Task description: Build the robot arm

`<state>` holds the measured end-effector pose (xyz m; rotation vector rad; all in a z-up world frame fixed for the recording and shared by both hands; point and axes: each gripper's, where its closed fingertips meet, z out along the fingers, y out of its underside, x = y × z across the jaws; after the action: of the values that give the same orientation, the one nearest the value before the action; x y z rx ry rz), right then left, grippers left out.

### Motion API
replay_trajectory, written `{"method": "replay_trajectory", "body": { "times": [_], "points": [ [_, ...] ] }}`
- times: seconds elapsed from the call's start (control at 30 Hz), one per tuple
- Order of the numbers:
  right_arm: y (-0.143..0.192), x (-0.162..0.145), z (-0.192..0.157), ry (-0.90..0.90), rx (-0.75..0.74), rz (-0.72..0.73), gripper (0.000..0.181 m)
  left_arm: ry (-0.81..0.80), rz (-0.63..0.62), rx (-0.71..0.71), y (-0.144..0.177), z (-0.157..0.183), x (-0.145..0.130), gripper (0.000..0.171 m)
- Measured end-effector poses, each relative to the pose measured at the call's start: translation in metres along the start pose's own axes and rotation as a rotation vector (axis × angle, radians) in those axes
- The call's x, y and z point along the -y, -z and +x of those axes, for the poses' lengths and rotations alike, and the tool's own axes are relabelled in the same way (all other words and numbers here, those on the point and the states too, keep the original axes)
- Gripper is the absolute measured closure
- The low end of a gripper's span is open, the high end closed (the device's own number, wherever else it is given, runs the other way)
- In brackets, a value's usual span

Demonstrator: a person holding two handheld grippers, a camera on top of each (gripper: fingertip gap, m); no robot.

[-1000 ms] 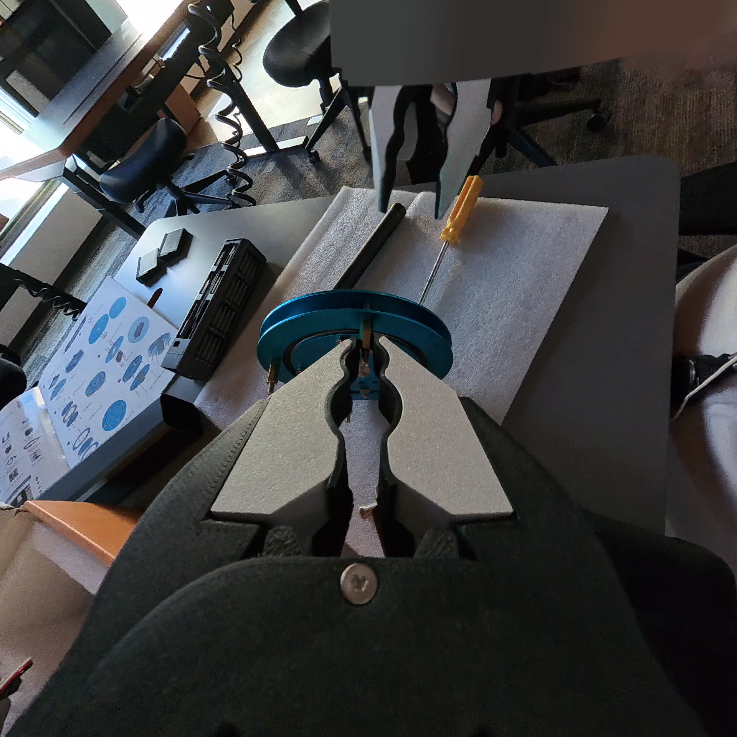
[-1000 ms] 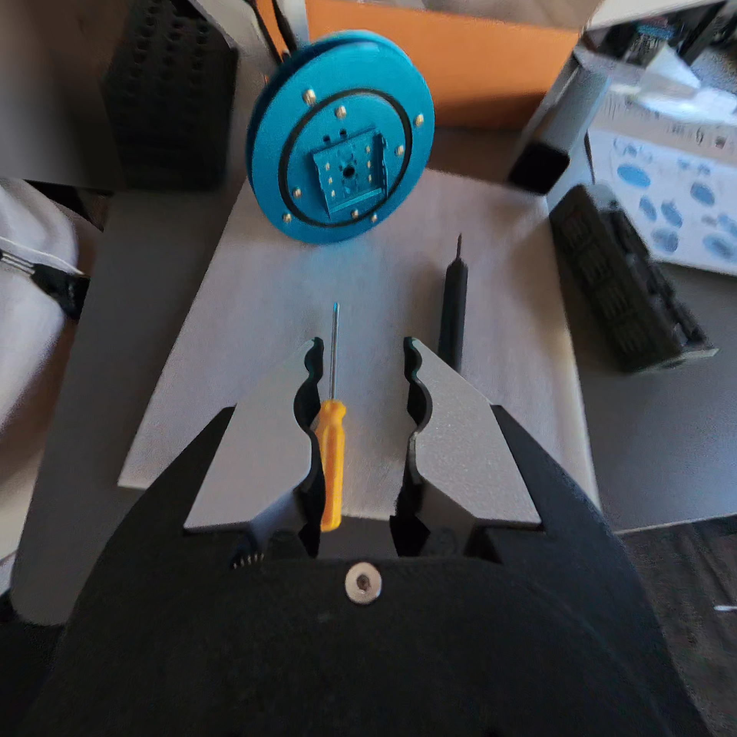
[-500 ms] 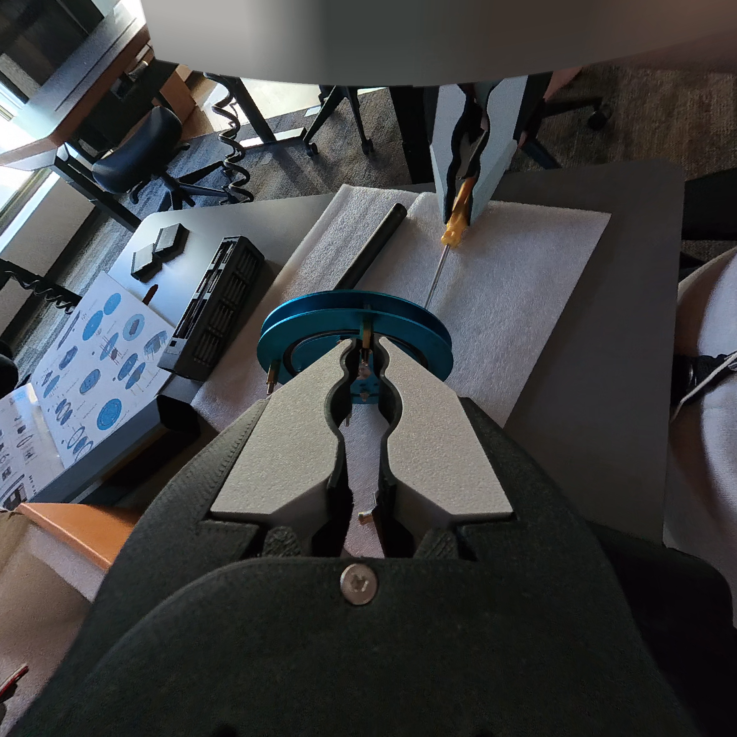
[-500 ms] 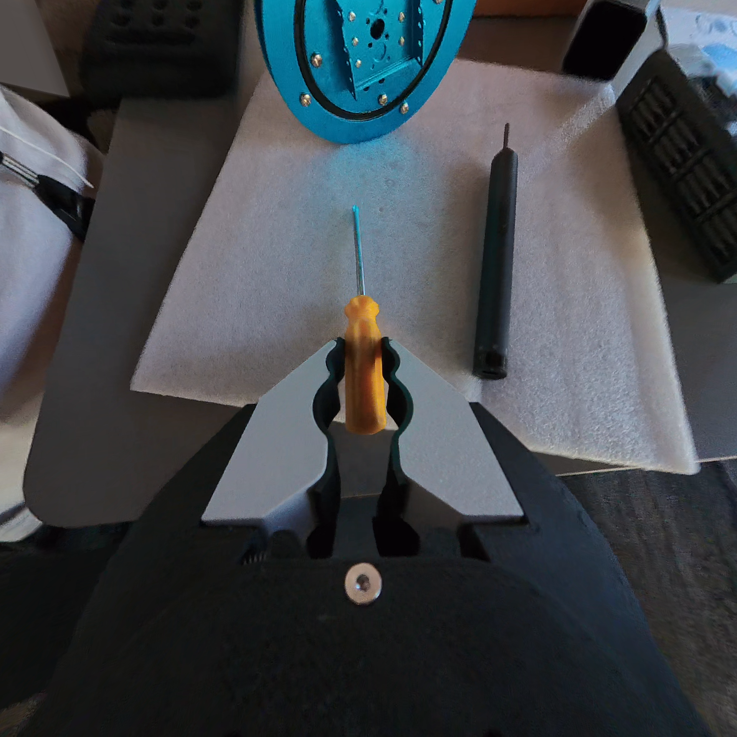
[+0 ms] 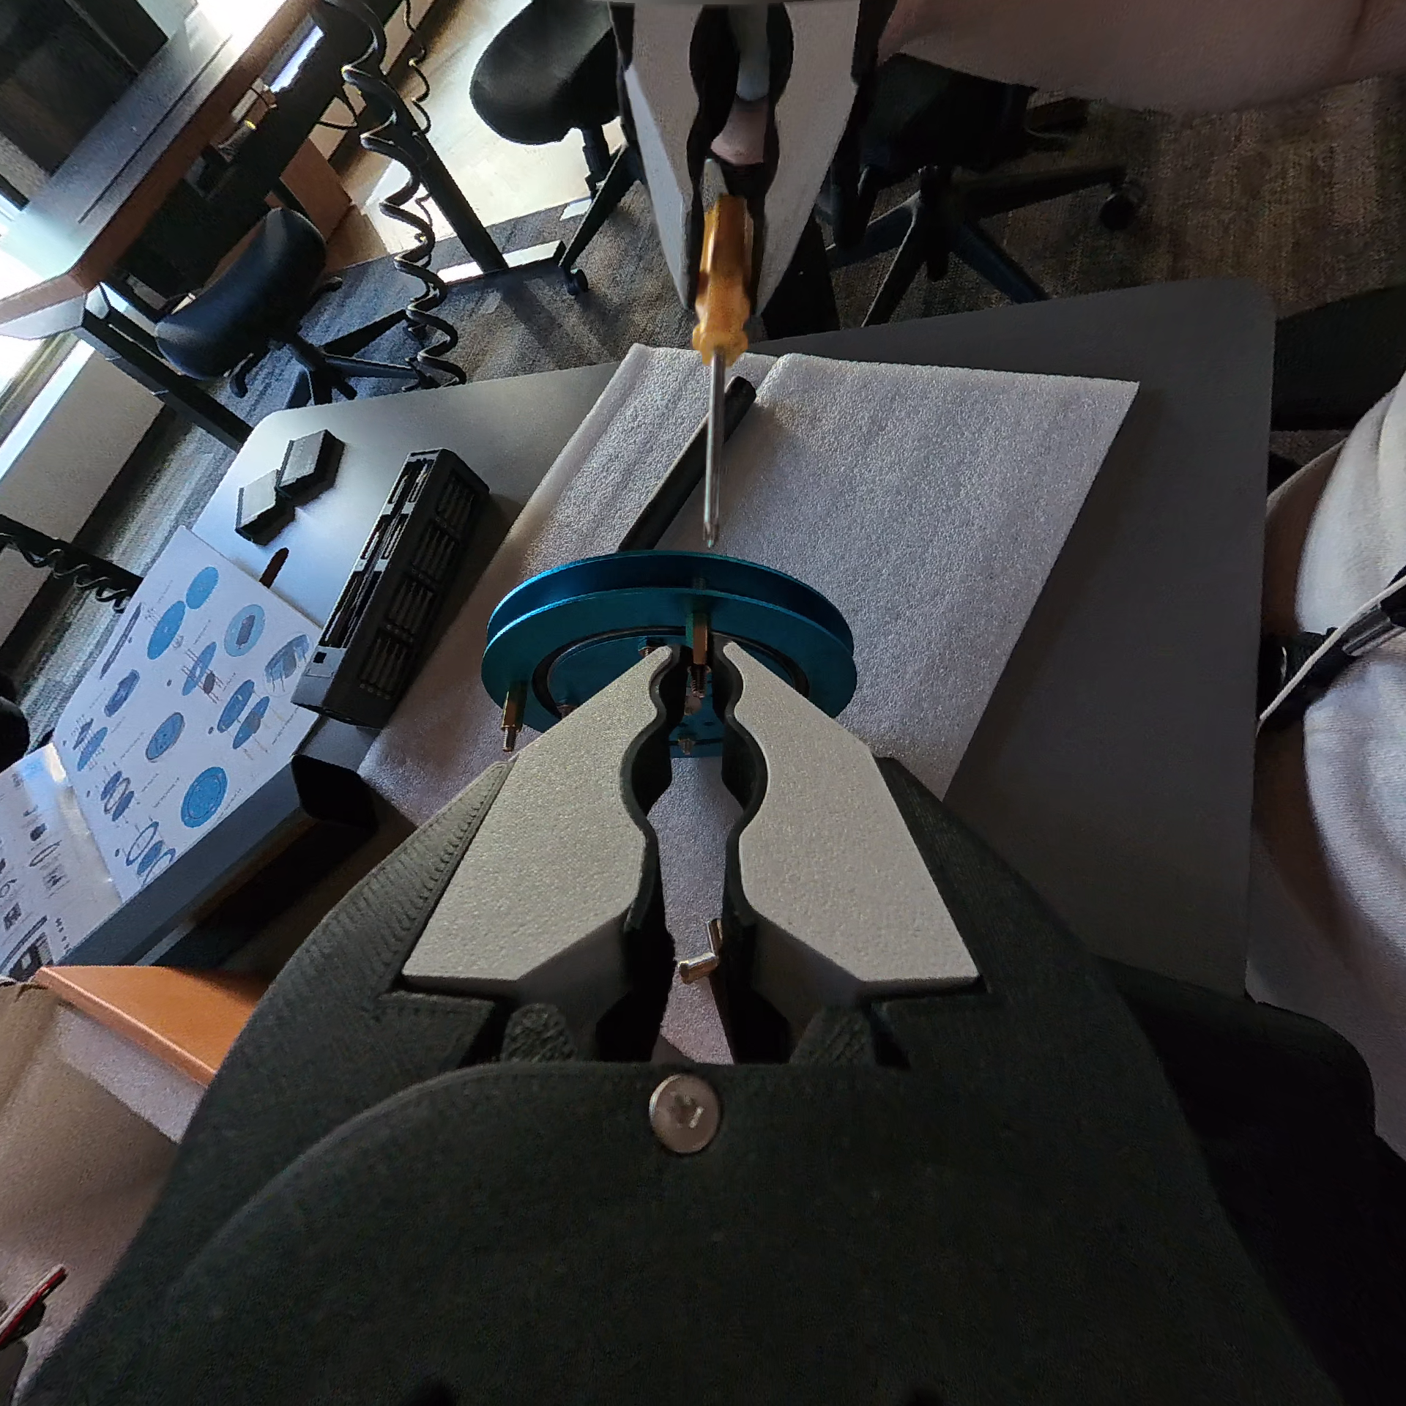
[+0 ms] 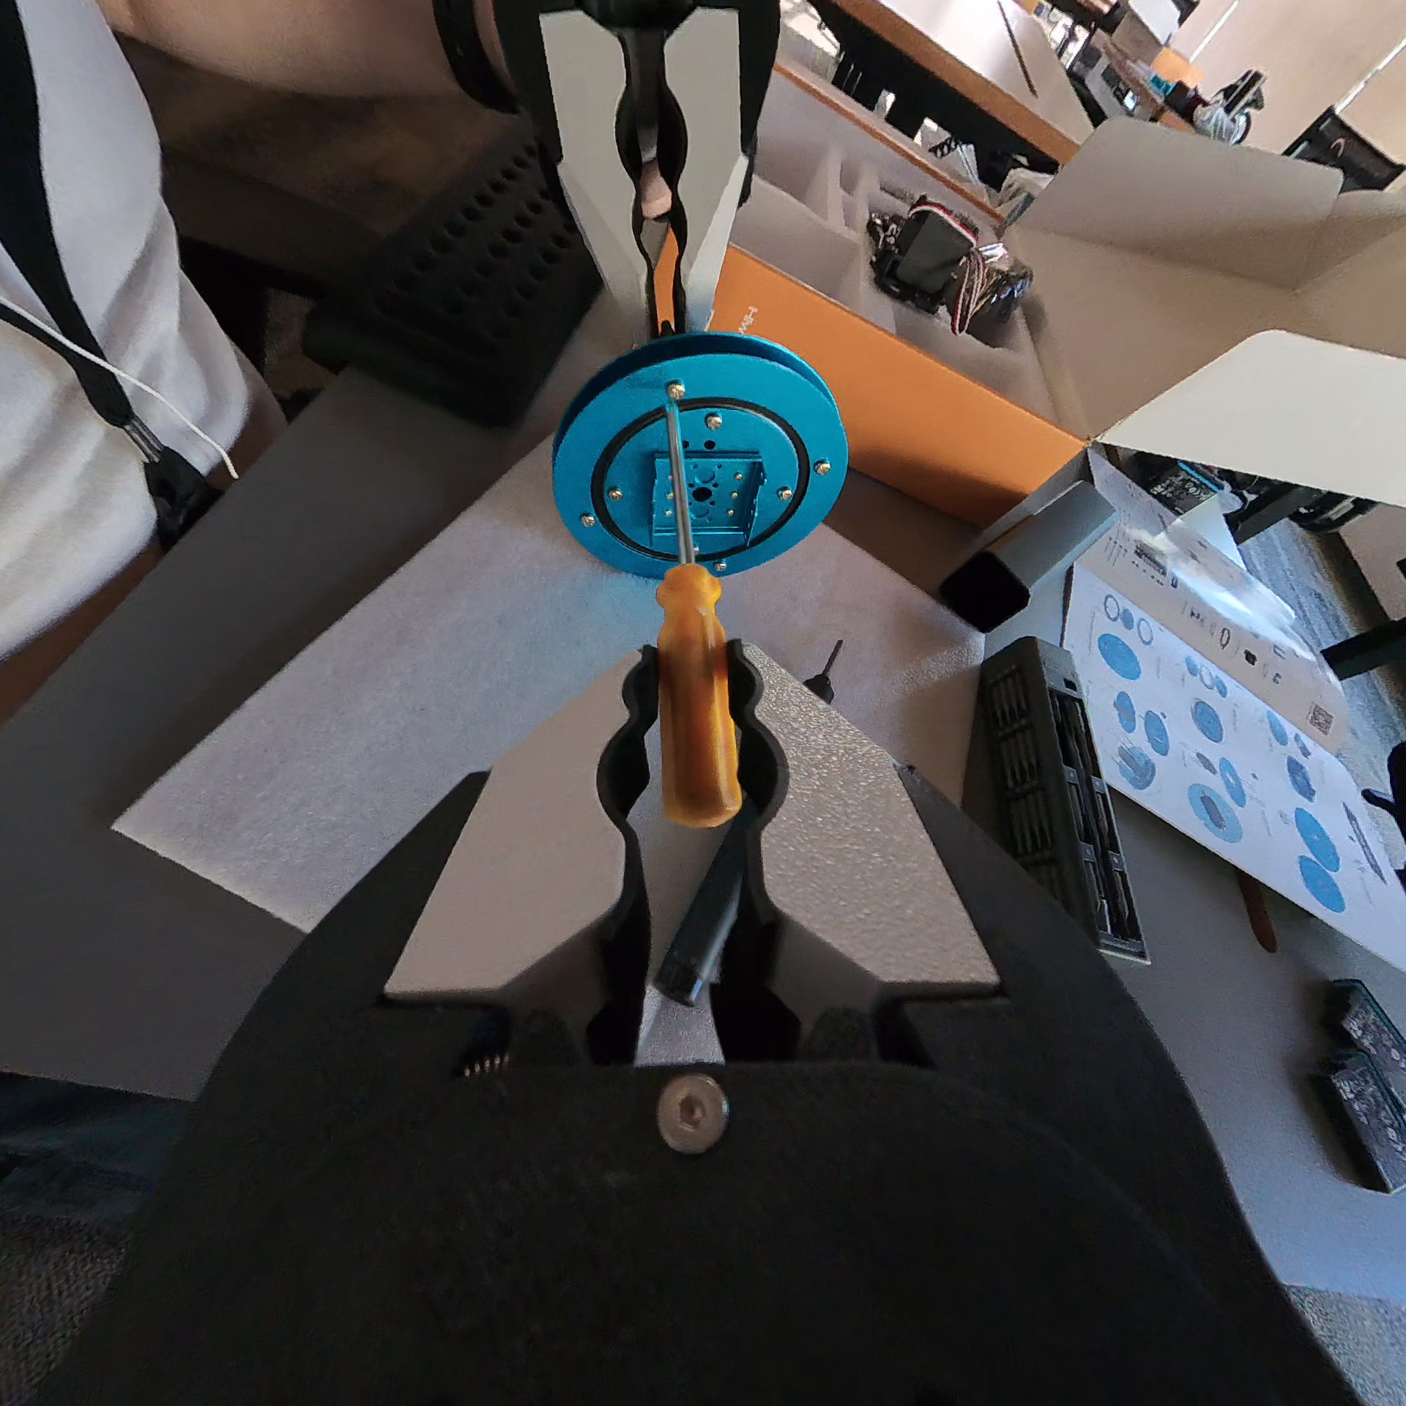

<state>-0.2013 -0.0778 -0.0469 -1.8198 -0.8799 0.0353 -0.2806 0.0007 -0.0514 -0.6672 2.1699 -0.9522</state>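
Note:
My left gripper (image 5: 696, 654) is shut on a brass post of a blue round metal disc assembly (image 5: 593, 601) and holds it on edge above a white foam mat (image 5: 951, 494). My right gripper (image 6: 692, 658) is shut on the orange handle of a small screwdriver (image 6: 696, 715). The screwdriver's thin shaft points at the disc's face (image 6: 791, 426), with its tip at a screw near the top rim. In the left wrist view the screwdriver (image 5: 723, 266) comes down from the right gripper (image 5: 730, 304) to the disc's far rim. A loose brass screw (image 5: 704, 962) lies between my left fingers.
A black driver handle (image 6: 704, 928) lies on the mat (image 6: 342, 723). A black bit case (image 5: 396, 601), an instruction sheet with blue drawings (image 5: 167, 723), an open orange and white box (image 6: 951, 304) and a grey table (image 5: 1179, 609) surround the mat. Office chairs (image 5: 228, 304) stand beyond. About 12 cm separates my left fingertips from my right.
My right gripper closed on the orange screwdriver, lifted it off the mat and brought its tip up to the blue disc. My left gripper kept holding the disc still.

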Motion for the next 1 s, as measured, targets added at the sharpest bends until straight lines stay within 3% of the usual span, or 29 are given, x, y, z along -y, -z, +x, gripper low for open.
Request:
{"method": "replay_trajectory", "body": {
  "times": [0.9, 1.0],
  "points": [
    [-0.0048, 0.0013, 0.0023, 0.037, -0.029, 0.017, 0.164, 0.007, 0.015, -0.004, -0.0001, 0.001, 0.0008, 0.167],
    [-0.0027, 0.0064, 0.0054, 0.197, -0.112, 0.016, 0.164, 0.011, 0.018, -0.014, -0.0001, 0.0021, 0.0009, 0.167]
  ]
}}
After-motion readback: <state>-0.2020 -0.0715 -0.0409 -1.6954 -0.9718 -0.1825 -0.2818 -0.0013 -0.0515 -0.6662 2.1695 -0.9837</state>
